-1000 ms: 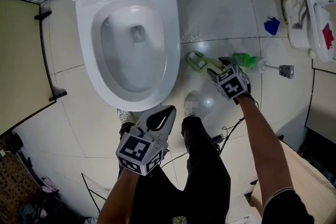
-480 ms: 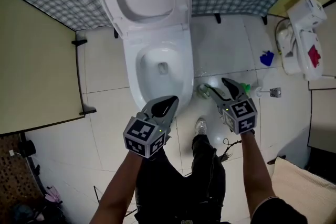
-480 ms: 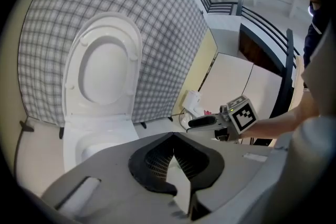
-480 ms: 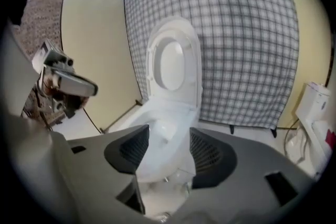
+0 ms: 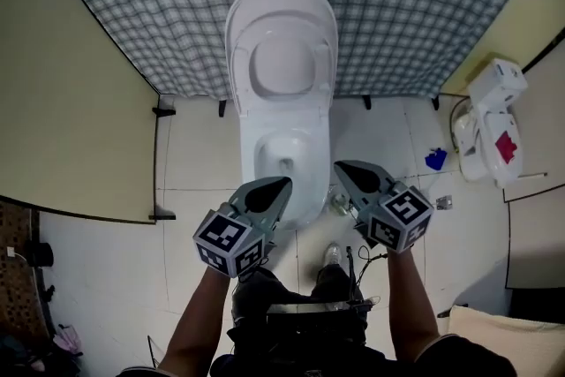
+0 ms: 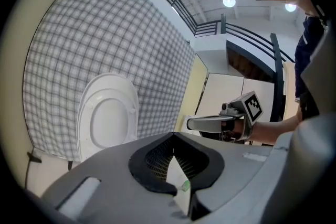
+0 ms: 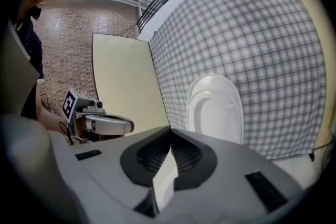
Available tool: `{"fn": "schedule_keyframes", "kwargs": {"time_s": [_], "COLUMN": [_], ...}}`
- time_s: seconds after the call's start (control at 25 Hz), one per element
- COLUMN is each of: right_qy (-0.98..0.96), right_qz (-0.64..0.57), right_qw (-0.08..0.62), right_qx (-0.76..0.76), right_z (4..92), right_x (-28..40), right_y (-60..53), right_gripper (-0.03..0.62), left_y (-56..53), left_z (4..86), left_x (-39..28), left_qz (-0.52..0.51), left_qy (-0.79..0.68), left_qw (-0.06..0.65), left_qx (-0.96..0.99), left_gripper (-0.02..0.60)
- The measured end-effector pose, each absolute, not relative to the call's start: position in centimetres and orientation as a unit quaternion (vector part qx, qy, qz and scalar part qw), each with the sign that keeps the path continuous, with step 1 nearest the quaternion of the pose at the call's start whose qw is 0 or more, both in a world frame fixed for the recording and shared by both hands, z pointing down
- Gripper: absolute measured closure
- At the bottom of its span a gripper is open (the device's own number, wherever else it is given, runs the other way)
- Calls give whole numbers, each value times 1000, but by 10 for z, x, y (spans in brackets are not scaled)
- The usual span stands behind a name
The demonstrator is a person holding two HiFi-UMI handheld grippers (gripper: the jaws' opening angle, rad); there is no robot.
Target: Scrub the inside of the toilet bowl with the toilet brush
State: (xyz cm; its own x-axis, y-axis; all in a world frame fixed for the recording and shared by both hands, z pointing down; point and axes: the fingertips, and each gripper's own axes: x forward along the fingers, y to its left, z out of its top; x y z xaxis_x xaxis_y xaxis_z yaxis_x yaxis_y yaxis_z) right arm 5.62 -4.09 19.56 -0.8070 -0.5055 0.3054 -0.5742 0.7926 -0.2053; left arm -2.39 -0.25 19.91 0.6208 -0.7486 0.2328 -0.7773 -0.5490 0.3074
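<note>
The white toilet (image 5: 284, 156) stands against the checked wall with its lid (image 5: 282, 57) up and its bowl showing. Both grippers hover in front of it, above the floor. My left gripper (image 5: 284, 181) is shut and empty, its tip over the bowl's front rim. My right gripper (image 5: 336, 164) is shut and empty, just right of the bowl. A small greenish brush holder (image 5: 339, 205) sits on the floor below it; the brush itself is hidden. The left gripper view shows shut jaws, the raised lid (image 6: 107, 118) and the right gripper (image 6: 210, 123).
A yellow partition (image 5: 71, 101) walls off the left side. A white appliance with a red mark (image 5: 490, 132) and a blue scrap (image 5: 435, 159) lie on the tiles at right, near a small metal piece (image 5: 444, 202). The person's legs and shoes fill the floor below the grippers.
The head view has pulled up and back, taking in the wall. Both grippers rose from the floor by the brush to bowl height. The right gripper's jaws have closed with nothing in them.
</note>
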Motion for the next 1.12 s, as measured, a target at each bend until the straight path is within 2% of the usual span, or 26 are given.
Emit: {"fn": "schedule_keyframes", "kwargs": {"time_s": [0.32, 0.72, 1.12], "right_qy": [-951, -958, -960], "right_qz": [116, 83, 68], "right_qw": [95, 60, 35], "right_qx": [269, 269, 271], "right_z": [136, 66, 69], "right_x": [14, -1, -6], "right_y": [-18, -18, -16], "right_gripper": [591, 591, 589], "left_y": [-1, -8, -16], "left_z": [134, 77, 78], "left_x": [-38, -43, -50], "left_qz": [25, 38, 38], "left_qy": [-449, -458, -469], "left_qw": [131, 114, 81], "left_qx": [884, 881, 879], "left_gripper": [572, 572, 572]}}
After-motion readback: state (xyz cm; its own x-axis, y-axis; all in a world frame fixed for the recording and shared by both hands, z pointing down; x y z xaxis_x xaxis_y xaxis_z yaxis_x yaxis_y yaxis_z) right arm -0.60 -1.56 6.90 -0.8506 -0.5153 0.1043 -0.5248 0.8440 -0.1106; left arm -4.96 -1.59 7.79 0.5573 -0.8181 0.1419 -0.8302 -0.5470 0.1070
